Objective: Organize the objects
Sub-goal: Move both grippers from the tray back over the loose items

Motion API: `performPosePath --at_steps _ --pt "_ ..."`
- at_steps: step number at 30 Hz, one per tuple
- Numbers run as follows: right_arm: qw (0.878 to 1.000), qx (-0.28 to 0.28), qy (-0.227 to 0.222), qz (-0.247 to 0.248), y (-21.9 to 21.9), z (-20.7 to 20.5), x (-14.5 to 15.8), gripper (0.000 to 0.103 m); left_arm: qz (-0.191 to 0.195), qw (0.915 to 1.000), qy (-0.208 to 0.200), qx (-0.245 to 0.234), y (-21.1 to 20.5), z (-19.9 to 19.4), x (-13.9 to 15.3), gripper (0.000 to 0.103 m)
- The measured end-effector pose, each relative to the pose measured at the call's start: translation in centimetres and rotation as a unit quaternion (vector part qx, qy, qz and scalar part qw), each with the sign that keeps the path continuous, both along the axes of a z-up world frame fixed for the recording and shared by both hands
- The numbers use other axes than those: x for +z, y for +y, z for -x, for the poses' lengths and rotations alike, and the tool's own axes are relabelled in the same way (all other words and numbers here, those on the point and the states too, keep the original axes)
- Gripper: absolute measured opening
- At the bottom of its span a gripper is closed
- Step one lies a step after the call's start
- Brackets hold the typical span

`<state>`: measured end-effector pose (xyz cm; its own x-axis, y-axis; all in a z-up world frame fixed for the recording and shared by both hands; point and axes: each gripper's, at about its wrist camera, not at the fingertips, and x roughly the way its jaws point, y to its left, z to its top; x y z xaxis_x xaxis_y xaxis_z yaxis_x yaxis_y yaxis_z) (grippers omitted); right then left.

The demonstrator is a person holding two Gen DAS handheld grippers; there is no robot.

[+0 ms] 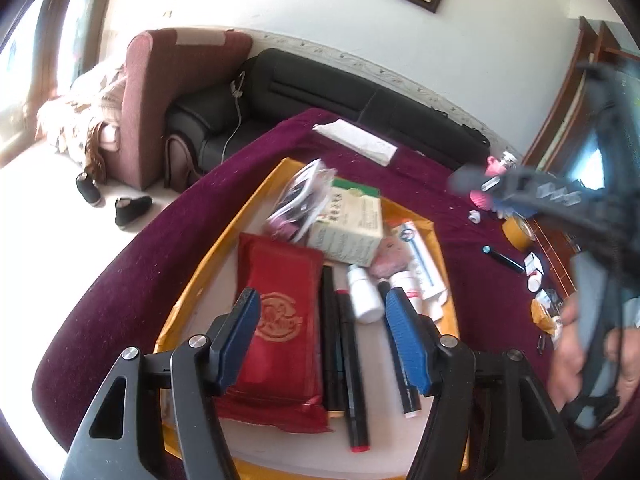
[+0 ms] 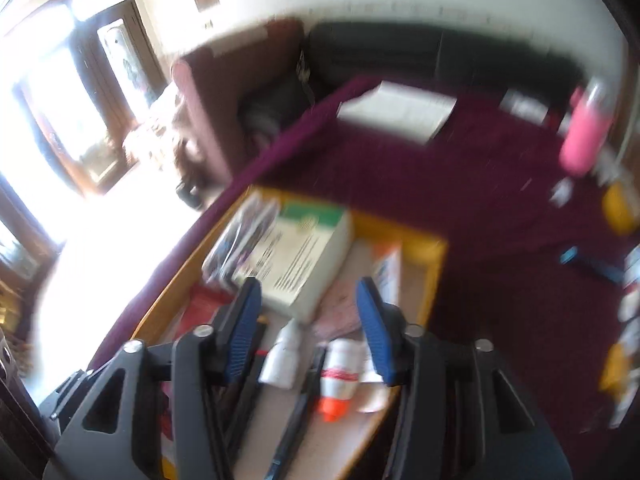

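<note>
A yellow-rimmed tray point(image 1: 192, 280) on the maroon cloth holds a red pouch point(image 1: 280, 312), black markers point(image 1: 348, 360), a white bottle point(image 1: 362, 292), a green-and-white box point(image 1: 352, 220), a plastic bag point(image 1: 304, 196) and a toothpaste tube point(image 1: 420, 256). My left gripper point(image 1: 322, 304) hovers over the markers, open, its pads touching nothing. The right wrist view is blurred. In it my right gripper point(image 2: 309, 296) stands open above the tray's right part, over the box point(image 2: 304, 256), a white bottle point(image 2: 284, 356) and an orange-capped bottle point(image 2: 338, 376). A hand point(image 1: 576, 356) holds it.
On the cloth beyond the tray lie a white paper point(image 1: 360, 140), a pink bottle point(image 2: 584, 132), a yellow tape roll point(image 1: 518, 232), a black pen point(image 1: 504, 258) and several small items at the right edge. A black sofa point(image 1: 320, 92) stands behind the table.
</note>
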<state>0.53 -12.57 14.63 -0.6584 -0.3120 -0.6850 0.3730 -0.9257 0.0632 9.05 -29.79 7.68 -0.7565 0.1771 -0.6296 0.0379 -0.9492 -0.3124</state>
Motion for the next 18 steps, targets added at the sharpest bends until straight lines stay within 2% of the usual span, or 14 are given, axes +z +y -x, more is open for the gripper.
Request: performPosePath --at_steps 1,2,3,4,5,6,8,9,13,17,18 --pt "0.998 -0.021 0.057 -0.023 1.0 -1.6 1.6 0.062 0.004 1.0000 0.003 -0.002 0.4 -0.3 0.3 0.059" --pt "0.993 -0.037 0.099 -0.042 1.7 -2.7 2.5 0.073 0.007 0.9999 0.007 -0.005 0.7 -0.5 0.6 0.059" --pt "0.983 -0.061 0.158 -0.068 2.6 -4.2 3.5 0.090 0.009 0.9999 0.010 -0.008 1.1 -0.8 1.0 0.059" --pt "0.973 -0.074 0.201 -0.085 3.6 -5.5 4.0 0.097 0.010 0.9998 0.014 -0.010 1.6 -1.0 1.4 0.059" --pt "0.967 -0.077 0.222 -0.101 4.8 -6.8 3.8 0.103 0.011 0.9997 0.017 -0.013 2.0 -1.3 1.9 0.059" --pt "0.968 -0.074 0.210 -0.116 5.4 -7.0 3.4 0.103 0.013 0.9995 0.023 -0.017 2.4 -1.6 2.6 0.059" --pt "0.978 -0.057 0.129 -0.157 6.8 -6.6 1.7 0.103 0.017 0.9989 0.036 -0.024 3.3 -2.4 3.9 0.059" --pt "0.978 -0.055 0.112 -0.168 8.1 -7.1 0.9 0.103 0.020 0.9984 0.045 -0.029 3.8 -3.0 4.9 0.059" --pt "0.959 -0.087 0.133 -0.234 12.6 -9.3 0.2 0.103 0.029 0.9948 0.084 -0.050 5.0 -5.5 9.7 0.059" --pt "0.960 -0.117 0.126 -0.222 17.9 -10.8 3.5 0.103 0.036 0.9892 0.123 -0.072 5.9 -8.9 16.9 0.060" --pt "0.961 -0.126 0.125 -0.213 18.8 -11.3 4.9 0.103 0.043 0.9871 0.133 -0.078 6.2 -9.7 19.0 0.067"
